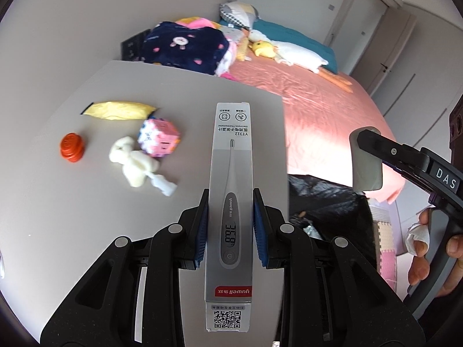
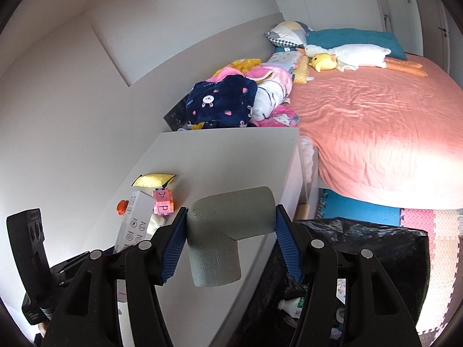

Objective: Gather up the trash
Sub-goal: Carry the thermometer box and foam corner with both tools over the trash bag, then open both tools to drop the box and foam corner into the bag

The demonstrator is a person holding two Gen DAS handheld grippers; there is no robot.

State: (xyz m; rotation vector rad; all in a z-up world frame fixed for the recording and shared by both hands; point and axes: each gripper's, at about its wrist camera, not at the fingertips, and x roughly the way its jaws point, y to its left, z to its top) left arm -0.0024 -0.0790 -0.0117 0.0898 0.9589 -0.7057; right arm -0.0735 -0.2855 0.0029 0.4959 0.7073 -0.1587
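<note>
Left wrist view, left to right. Orange cap (image 1: 71, 147), yellow wrapper (image 1: 120, 110), white wad (image 1: 133, 163) and pink cube (image 1: 159, 139) lie loose on the bench (image 1: 43, 217), upper left of centre; presumably the remaining pickings, though the cube may be a toy, not trash.

Left gripper (image 1: 230, 225): fingers narrow, clamped on the long sides of the thermometer box (image 1: 230, 173). The box runs lengthwise away from the camera, held near its middle; likely chosen so it stays level and does not swing.

Right of the bench edge, lower centre-right: black bag (image 1: 327, 202), mouth up, just beside the bench, apparently so items need only a short carry.

Right wrist view. Right gripper (image 2: 230, 232): fingers set fairly wide, pads pressing both ends of the grey foam elbow (image 2: 228, 225). It hangs above the bench edge, the bag (image 2: 361, 248) at lower right. Bottles already show inside.

Judgement: both grippers loaded; next step is the drop into the bag.
</note>
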